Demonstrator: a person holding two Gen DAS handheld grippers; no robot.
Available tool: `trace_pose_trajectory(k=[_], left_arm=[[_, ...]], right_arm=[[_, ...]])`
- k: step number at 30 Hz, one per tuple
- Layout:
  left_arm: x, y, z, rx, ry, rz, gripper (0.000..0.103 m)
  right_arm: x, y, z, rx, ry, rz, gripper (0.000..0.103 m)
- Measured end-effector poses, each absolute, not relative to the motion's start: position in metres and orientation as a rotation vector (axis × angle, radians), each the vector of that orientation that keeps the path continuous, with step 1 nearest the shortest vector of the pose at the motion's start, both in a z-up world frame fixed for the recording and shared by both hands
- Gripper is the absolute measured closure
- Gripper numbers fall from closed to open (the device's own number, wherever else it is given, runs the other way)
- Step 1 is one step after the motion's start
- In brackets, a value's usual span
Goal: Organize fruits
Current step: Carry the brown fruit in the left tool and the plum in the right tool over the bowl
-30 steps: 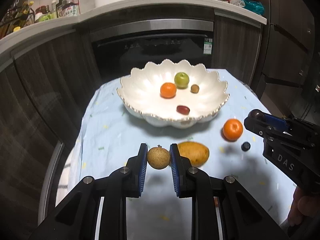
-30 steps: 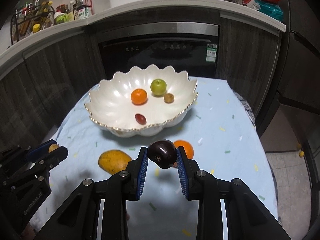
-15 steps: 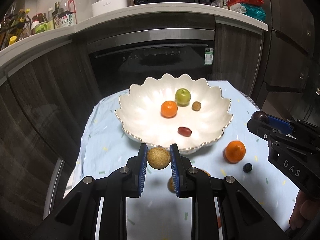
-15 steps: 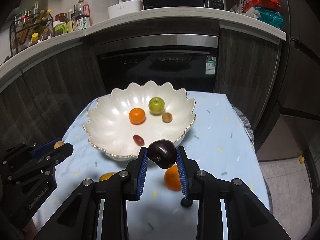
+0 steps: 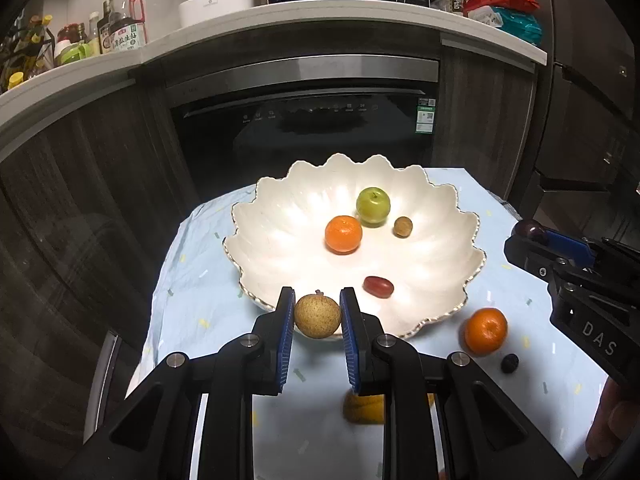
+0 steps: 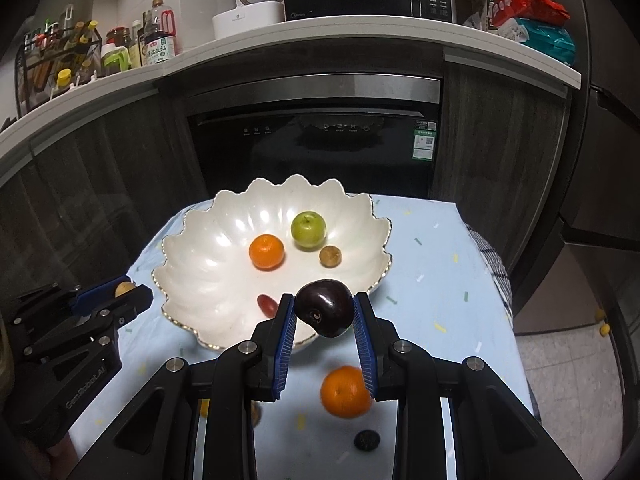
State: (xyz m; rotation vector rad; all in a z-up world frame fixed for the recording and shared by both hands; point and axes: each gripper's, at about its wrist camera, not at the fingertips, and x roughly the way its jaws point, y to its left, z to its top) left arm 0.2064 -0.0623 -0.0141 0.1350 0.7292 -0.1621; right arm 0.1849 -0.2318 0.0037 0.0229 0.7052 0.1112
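Left gripper (image 5: 317, 314) is grasping a brown fruit (image 5: 318, 316), right gripper (image 6: 324, 312) a dark plum (image 6: 325, 307); either is risking slipping out before clearing the bowl (image 5: 448, 280) rim.

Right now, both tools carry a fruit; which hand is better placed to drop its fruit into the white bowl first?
Probably left, narrowly. In each tool's own view, the left tool holds its brown round fruit at the white bowl's near rim; the right tool's dark plum looks similarly near.
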Motion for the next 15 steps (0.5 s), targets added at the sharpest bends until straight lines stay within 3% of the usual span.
trace_pose_trajectory(k=[15], left_arm=[[0.244,-0.064,-0.037,0.129,0.765,-0.166,0.080]], right_arm=[[0.218,-0.230,-0.011,0.012,0.733,0.123,0.073]])
